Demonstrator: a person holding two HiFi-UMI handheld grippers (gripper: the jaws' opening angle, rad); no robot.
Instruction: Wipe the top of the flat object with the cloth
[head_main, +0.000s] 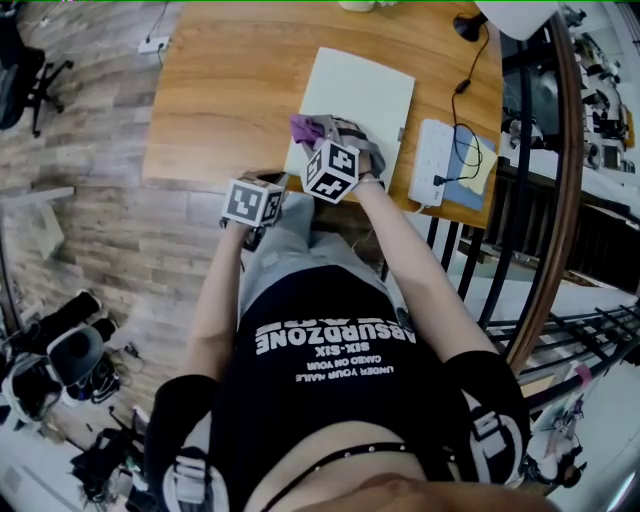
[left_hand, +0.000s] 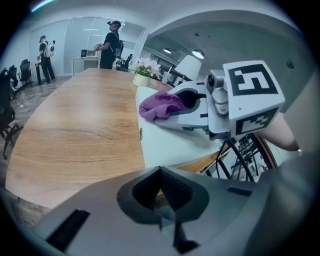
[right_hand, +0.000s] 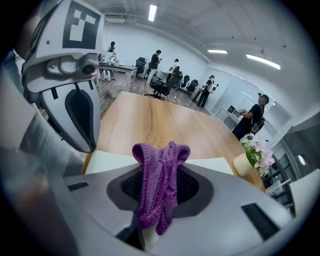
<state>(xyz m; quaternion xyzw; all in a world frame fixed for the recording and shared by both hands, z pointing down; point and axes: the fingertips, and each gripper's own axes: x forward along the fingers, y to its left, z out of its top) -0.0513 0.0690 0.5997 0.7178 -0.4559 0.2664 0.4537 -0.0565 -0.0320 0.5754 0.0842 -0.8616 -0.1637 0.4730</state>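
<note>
With the right tool (head_main: 323, 132), pinches a crumpled purple terry cloth (right_hand: 158, 185) firmly between the jaws, folds bunched above the tips and a tail hanging below. Holds that tool low over the near left part of a pale cream flat rectangular board (head_main: 362, 95) lying on the light wooden table (head_main: 225, 90). Cannot tell contact between cloth and surface for certain, though seen from the left gripper view looks at least just above it.

Leaves nearly all of the board ahead of the right tool and to its right, long axis running away from the tool toward the far table edge. Judging from that, calls for strokes pushed forward along the length and then stepped rightward.

Holds the left tool (left_hand: 162, 195) pressed together on nothing, back at the near table edge, left of and behind the right tool, with the board ahead and to its right. Makes the right tool plainly the nearer one, and the only one carrying the cloth. Probably stands at the start of the wipe.
</note>
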